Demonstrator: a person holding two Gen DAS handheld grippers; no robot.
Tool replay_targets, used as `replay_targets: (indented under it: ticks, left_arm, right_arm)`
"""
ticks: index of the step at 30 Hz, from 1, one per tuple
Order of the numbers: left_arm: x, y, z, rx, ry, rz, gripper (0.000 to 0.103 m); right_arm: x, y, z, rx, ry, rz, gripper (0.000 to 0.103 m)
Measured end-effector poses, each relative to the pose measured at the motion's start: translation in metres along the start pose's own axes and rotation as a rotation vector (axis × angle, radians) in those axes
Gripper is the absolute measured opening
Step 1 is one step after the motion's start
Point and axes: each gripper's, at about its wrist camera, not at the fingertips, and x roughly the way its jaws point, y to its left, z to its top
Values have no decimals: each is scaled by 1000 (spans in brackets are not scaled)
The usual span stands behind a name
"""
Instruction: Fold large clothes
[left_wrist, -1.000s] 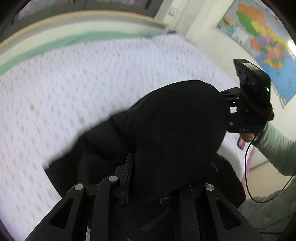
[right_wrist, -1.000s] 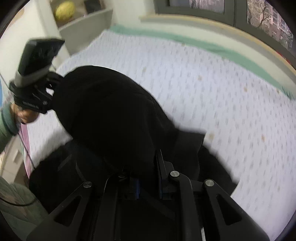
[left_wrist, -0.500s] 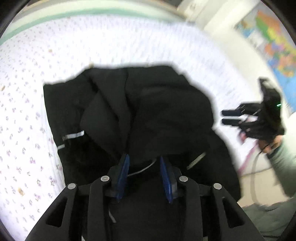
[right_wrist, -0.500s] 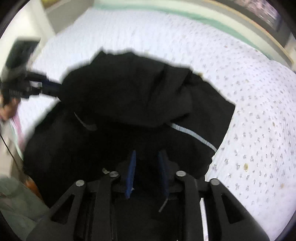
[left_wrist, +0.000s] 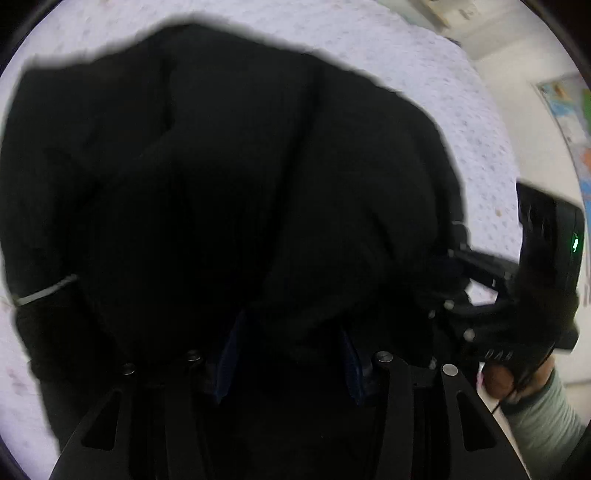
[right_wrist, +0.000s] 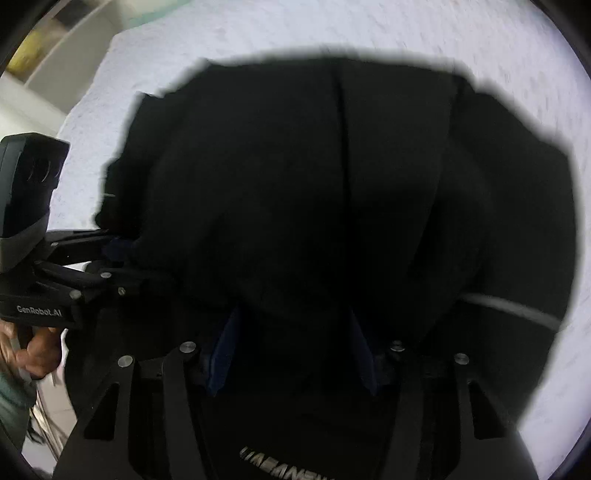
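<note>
A large black garment (left_wrist: 229, 192) with thin grey stripes lies bunched on the white patterned bedsheet (left_wrist: 424, 66) and fills both wrist views (right_wrist: 332, 192). My left gripper (left_wrist: 288, 354) is low over its near edge, jaws apart, with black cloth lying between the blue pads (left_wrist: 225, 365). My right gripper (right_wrist: 291, 354) stands the same way, jaws apart over the cloth. Each gripper also shows in the other's view, the right one (left_wrist: 491, 295) and the left one (right_wrist: 74, 266), with fingers at the garment's edge.
The bedsheet (right_wrist: 369, 26) surrounds the garment. A map (left_wrist: 569, 122) hangs on the wall to the right. A shelf (right_wrist: 48, 62) stands at the far left of the bed. The person's hand and pale sleeve (left_wrist: 539, 410) are close by.
Both grippers, shut on the raised cloth a second ago, have opened and dropped closer to the garment, which now lies lower on the bed. The two grippers have come nearer together.
</note>
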Motion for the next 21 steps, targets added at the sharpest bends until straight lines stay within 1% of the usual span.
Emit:
replay_targets:
  ticks: [2, 4, 7, 8, 10, 11, 13, 14, 16, 17, 18, 19, 21]
  left_arm:
    - [-1, -4, -1, 8, -12, 15, 50]
    - [-13, -9, -5, 14, -33, 3, 50]
    - [-41, -10, -14, 24, -65, -67, 50]
    - [-58, -12, -22, 32, -90, -103, 50]
    - [-80, -18, -38, 42, -136, -134, 50]
    - [-86, -16, -42, 34, -151, -147, 50]
    - [-81, -4, -49, -15, -144, -139, 50]
    - [-70, 6, -52, -48, -120, -119, 50]
    - [-45, 18, -50, -116, -63, -85, 50]
    - [-32, 24, -49, -146, -41, -82, 51]
    - [-27, 26, -49, -155, -32, -78, 50]
    - [-27, 24, -48, -151, -30, -70, 50]
    - [-41, 17, -51, -123, -42, -58, 50]
  right_arm:
    - [-2, -3, -5, 38, -28, 3, 55]
    - [-11, -1, -4, 60, -38, 8, 56]
    - [-47, 12, -9, 26, -81, 24, 56]
    - [-65, 21, -16, 8, -112, 51, 56]
    - [-94, 38, -31, -18, -169, 84, 56]
    - [-99, 47, -36, -34, -184, 80, 56]
    - [-90, 55, -37, -57, -170, 44, 56]
    - [-81, 55, -35, -63, -154, 22, 56]
    - [-45, 51, -33, -46, -63, -28, 56]
    - [-35, 31, -25, -34, -29, -34, 56]
    - [-19, 24, -26, -12, 4, -40, 56]
    - [-15, 22, -27, 1, 1, -36, 56]
    - [-24, 20, -27, 22, -20, -21, 56]
